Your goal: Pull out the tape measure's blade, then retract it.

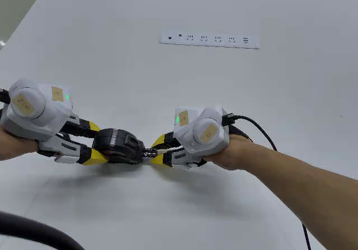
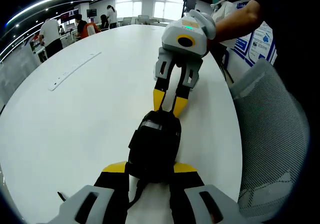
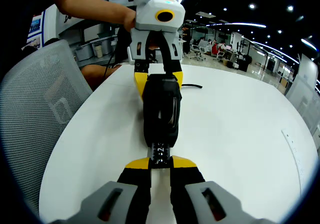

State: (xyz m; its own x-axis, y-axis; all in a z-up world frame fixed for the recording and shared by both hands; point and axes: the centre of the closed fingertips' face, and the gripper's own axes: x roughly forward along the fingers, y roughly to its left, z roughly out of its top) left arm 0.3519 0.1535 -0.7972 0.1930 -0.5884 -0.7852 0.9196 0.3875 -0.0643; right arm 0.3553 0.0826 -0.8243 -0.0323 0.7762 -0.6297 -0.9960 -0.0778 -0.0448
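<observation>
A black tape measure lies low over the white table, between the two grippers. My left gripper is shut on its case from the left, with the yellow tips on either side of the case. From the right, my right gripper is shut on the end of the blade. A short stretch of blade with printed marks shows between the case and the right gripper's tips. The two grippers face each other, nearly nose to nose.
A white power strip lies farther back on the table. A black cable trails from the right gripper, and a dark hose crosses the near left corner. A grey mesh chair stands beside the table, with people far behind.
</observation>
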